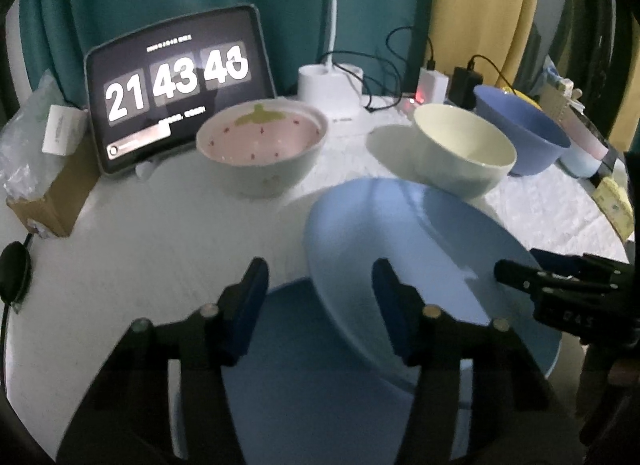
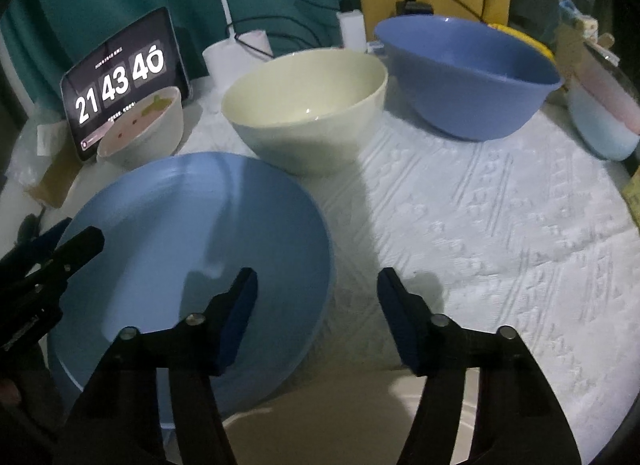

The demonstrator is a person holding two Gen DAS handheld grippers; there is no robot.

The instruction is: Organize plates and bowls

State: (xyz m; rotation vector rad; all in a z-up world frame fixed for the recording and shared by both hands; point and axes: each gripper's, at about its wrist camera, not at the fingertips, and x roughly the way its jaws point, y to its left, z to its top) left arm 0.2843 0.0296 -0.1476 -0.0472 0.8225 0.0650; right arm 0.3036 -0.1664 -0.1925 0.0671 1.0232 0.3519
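Blue plate (image 2: 192, 249) lies under the open right gripper's (image 2: 318, 319) left finger.

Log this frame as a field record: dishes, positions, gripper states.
plate: light blue plate, nearest, tilted, both grippers straddling its rim
strawberry bowl: upright, in front of the tablet clock
cream bowl: behind the plate, centre
blue bowl: right of the cream bowl, tilted
left gripper: open, plate edge between fingers
right gripper: open, plate edge between fingers
surface: white textured cloth
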